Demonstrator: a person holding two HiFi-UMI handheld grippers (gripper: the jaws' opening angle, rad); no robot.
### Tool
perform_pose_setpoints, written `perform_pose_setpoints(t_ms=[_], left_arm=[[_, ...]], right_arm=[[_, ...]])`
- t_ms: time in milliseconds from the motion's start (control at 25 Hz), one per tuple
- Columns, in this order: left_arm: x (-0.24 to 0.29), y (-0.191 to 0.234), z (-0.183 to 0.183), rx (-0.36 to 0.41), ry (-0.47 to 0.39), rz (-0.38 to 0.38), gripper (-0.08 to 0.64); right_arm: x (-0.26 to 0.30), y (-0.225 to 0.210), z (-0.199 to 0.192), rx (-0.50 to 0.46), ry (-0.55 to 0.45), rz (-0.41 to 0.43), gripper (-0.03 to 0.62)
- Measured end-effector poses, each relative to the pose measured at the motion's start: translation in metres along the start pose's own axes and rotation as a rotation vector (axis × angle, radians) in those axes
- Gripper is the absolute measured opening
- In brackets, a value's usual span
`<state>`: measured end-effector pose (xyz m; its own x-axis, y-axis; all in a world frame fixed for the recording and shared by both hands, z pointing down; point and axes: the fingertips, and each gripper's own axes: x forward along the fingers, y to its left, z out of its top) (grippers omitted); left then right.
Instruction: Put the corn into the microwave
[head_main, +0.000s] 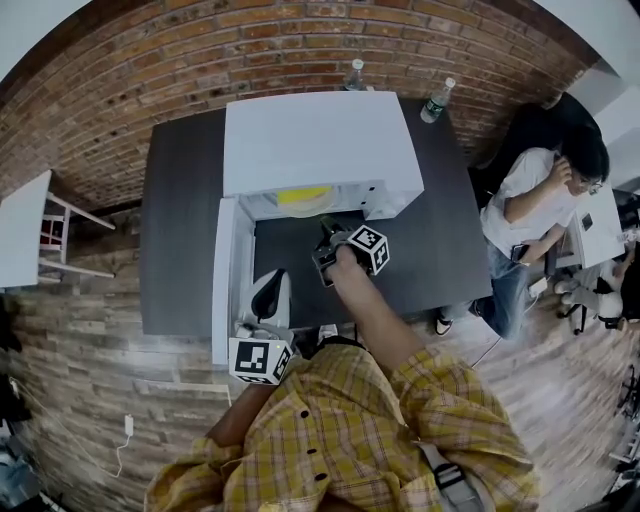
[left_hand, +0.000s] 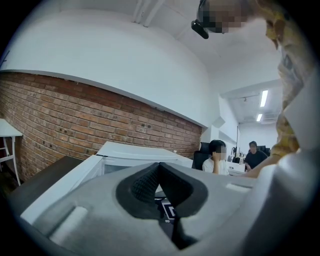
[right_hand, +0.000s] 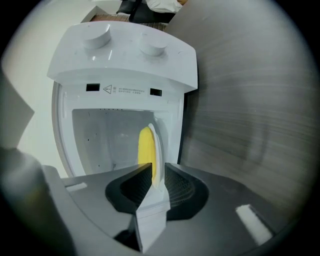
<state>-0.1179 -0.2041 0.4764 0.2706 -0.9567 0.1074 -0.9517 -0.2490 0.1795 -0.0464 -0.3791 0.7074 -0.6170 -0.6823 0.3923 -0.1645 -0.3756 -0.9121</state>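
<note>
- Corn (head_main: 303, 196): a smooth, plain yellow cob lying inside the open microwave (head_main: 320, 140), in the middle of the cavity
- The microwave is white and stands at the far middle of a dark table (head_main: 180, 230). Its door (head_main: 224, 270) is swung out at the left, reaching toward the near edge
- The right gripper (head_main: 328, 232) is just in front of the cavity mouth and points into it. Its fingers stand a little apart with nothing clamped, and the corn lies beyond the tips, apart from them
- The left gripper (head_main: 271, 280) is just to the right of the door's inner face, nearer than the right one. Its fingertips are together with nothing between them
- Only the head view gives the layout from above: two bottles (head_main: 437, 100) at the table's far edge, a seated person (head_main: 530, 200) to the right, and the wearer's yellow checked sleeve (head_main: 400, 400)
- Only the right gripper view looks into the cavity: the corn (right_hand: 145, 150) lies right against a white plate (right_hand: 158, 145) seen edge-on, between white walls, with two round knobs (right_hand: 152, 45) on the panel
- The left gripper view shows the microwave (left_hand: 140, 150) from low at the side, with a brick wall (left_hand: 75, 120) behind it. The corn is hidden from this view
</note>
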Motion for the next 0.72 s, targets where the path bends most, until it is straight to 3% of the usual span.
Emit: perform_pose_setpoints(t_ms=[280, 720], left_arm=[[-0.014, -0.011, 0.004, 0.007, -0.016, -0.025, 0.000], [-0.029, -0.027, 0.005, 0.010, -0.037, -0.055, 0.000]], right_arm=[[-0.032, 0.004, -0.012, -0.034, 0.005, 0.027, -0.005], [-0.084, 0.036, -0.050, -0.183, 0.089, 0.132, 0.003]])
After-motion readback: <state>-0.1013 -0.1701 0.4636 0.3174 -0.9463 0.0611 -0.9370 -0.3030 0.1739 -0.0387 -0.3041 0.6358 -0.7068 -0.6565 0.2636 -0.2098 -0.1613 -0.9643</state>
